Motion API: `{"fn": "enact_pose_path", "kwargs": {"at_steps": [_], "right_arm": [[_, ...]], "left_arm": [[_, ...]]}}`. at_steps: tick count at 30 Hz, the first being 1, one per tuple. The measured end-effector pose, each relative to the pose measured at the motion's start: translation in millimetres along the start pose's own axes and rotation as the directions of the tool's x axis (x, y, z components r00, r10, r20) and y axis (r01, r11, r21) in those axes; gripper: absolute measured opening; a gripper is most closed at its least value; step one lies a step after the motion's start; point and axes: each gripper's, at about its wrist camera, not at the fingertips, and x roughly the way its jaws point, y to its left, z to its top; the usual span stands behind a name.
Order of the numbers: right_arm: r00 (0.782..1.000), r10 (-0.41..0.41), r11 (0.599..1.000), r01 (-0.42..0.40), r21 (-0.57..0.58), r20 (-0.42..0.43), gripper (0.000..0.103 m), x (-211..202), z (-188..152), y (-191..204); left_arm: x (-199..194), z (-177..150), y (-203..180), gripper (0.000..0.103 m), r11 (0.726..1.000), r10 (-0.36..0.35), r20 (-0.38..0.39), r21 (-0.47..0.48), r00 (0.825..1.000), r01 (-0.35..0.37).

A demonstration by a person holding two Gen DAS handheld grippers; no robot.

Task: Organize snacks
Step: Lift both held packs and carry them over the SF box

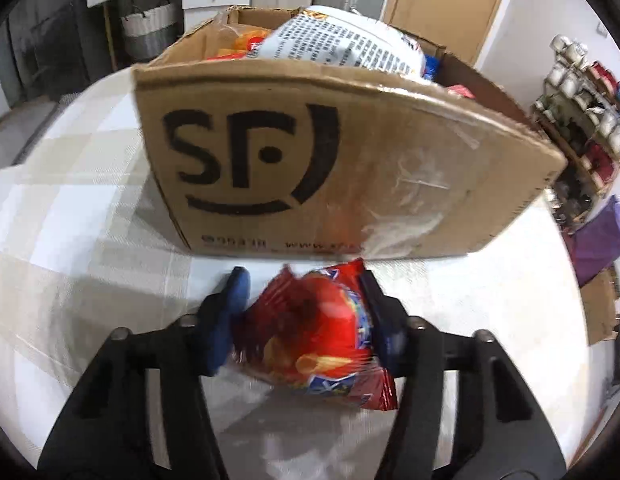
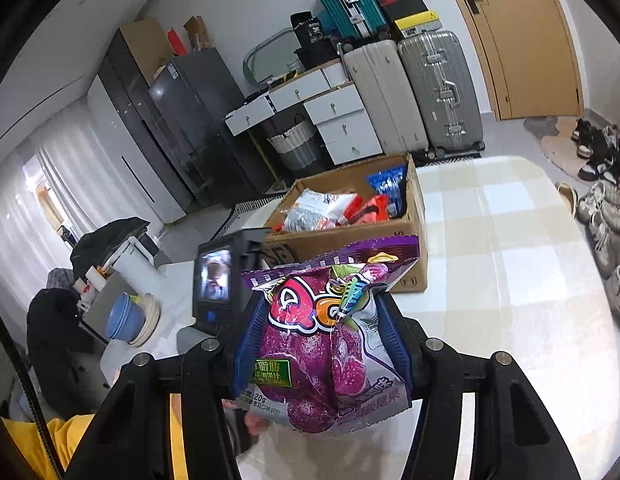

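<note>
An open cardboard box (image 1: 269, 152) marked with a black logo stands on the checked tablecloth (image 1: 89, 200), with a large white bag (image 1: 342, 44) and orange packets (image 1: 245, 40) inside. Just in front of the box's near wall, my left gripper (image 1: 303, 280) is shut on a red snack packet (image 1: 310, 340), which lies low over the cloth. In the right wrist view my right gripper (image 2: 321, 296) is shut on a purple gummy bag (image 2: 330, 344), held up in the air short of the box (image 2: 414, 208). White, red and blue packets (image 2: 390, 184) lie in the box.
The table (image 2: 510, 240) stretches to the right of the box. Suitcases (image 2: 438, 92) and white drawers (image 2: 342, 128) stand against the far wall, with shoes (image 2: 602, 208) on the floor. A shelf of cups (image 1: 582, 92) is off the table's right side. Stacked bowls (image 2: 129, 320) sit at the left.
</note>
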Motion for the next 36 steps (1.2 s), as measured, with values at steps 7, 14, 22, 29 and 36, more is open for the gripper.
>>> {"fn": "enact_pose_path", "kwargs": {"at_steps": [7, 14, 22, 29, 36], "right_arm": [[1.0, 0.013, 1.0, -0.013, 0.026, -0.01, 0.055, 4.6, -9.3, 1.7], [1.0, 0.02, 1.0, -0.02, 0.019, 0.0, 0.055, -4.3, -16.9, 13.0], [0.999, 0.035, 0.999, -0.035, -0.01, 0.019, 0.055, -22.4, -24.1, 31.7], [0.997, 0.052, 0.997, -0.049, -0.06, 0.059, 0.055, -46.9, -26.5, 58.8], [0.991, 0.084, 0.991, -0.072, -0.112, 0.106, 0.055, -74.3, -31.2, 87.8]], "left_arm": [[-22.4, -1.6, 20.8, 0.038, 0.997, -0.075, -0.011, -0.001, 0.997, 0.075], [-31.5, -8.3, 45.0, 0.038, 0.996, -0.09, -0.009, 0.022, 0.996, 0.09], [-111.7, -19.0, 47.7, 0.038, 0.991, -0.094, 0.105, 0.101, 0.99, 0.084], [-220.8, -40.8, 31.8, 0.038, 0.988, -0.104, 0.22, 0.137, 0.97, 0.075], [-308.8, -60.8, 34.5, 0.038, 0.991, -0.056, 0.326, 0.137, 0.944, 0.012]]}}
